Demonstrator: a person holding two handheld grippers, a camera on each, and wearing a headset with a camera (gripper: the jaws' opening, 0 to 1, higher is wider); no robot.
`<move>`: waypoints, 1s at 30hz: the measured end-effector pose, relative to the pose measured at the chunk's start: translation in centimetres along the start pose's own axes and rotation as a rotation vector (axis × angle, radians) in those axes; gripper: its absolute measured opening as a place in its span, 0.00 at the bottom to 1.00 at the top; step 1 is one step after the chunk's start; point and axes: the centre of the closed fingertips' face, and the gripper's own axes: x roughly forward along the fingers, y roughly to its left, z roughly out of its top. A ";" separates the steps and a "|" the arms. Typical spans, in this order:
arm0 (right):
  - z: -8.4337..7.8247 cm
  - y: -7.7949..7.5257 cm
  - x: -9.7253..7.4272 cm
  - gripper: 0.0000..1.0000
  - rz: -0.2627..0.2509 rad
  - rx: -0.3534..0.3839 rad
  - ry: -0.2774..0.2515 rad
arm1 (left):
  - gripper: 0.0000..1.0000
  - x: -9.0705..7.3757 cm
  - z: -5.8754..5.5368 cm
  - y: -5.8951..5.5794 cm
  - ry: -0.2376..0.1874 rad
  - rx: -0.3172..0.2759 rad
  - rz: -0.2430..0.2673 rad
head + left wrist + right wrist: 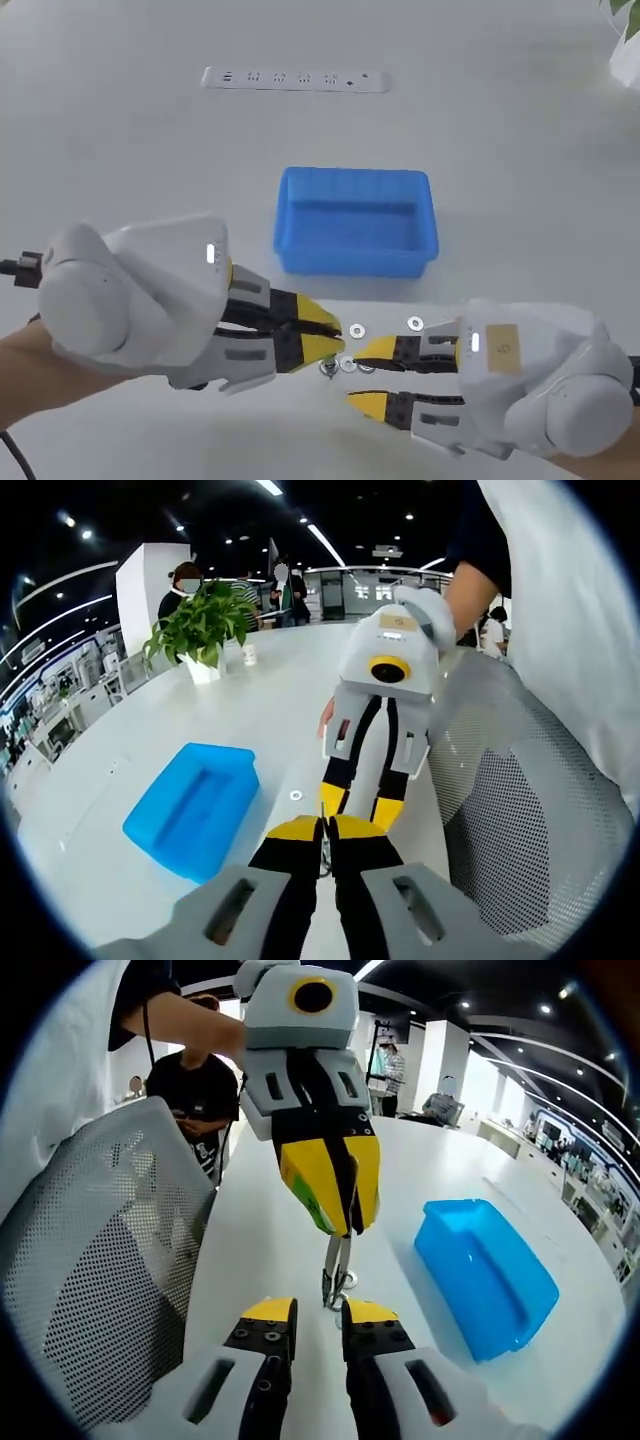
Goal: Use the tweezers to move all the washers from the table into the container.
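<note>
My left gripper (333, 338) is shut on a pair of metal tweezers (334, 1260) that point down at the white table. Their tips touch a small steel washer (346, 1281); whether they pinch it I cannot tell. Several washers lie loose close by, one (358, 330) just past the tips and another (415, 323) further right. My right gripper (368, 378) faces the left one from the right, open, with nothing between its yellow fingers. The blue plastic container (355, 220) stands just behind the washers, and it looks empty inside.
A white power strip (295, 80) lies far back on the table. A potted plant (200, 630) stands beyond the container near the far right corner. A mesh chair back (100, 1260) is beside the table on my side, and people stand in the background.
</note>
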 end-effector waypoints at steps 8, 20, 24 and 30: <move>0.1 -0.4 1.3 0.21 0.036 -0.019 0.013 | 0.07 0.0 -0.1 -0.2 0.004 0.004 -0.010; 0.7 -0.5 1.5 0.14 0.059 0.003 -0.025 | 0.07 -0.1 -0.2 -0.1 0.004 -0.005 -0.018; 0.7 -0.4 1.6 0.11 0.069 0.000 -0.023 | 0.07 -0.1 -0.3 -0.1 0.010 -0.004 -0.017; 0.7 -0.3 1.6 0.11 0.078 -0.004 -0.019 | 0.07 -0.1 -0.3 -0.2 0.012 -0.007 -0.019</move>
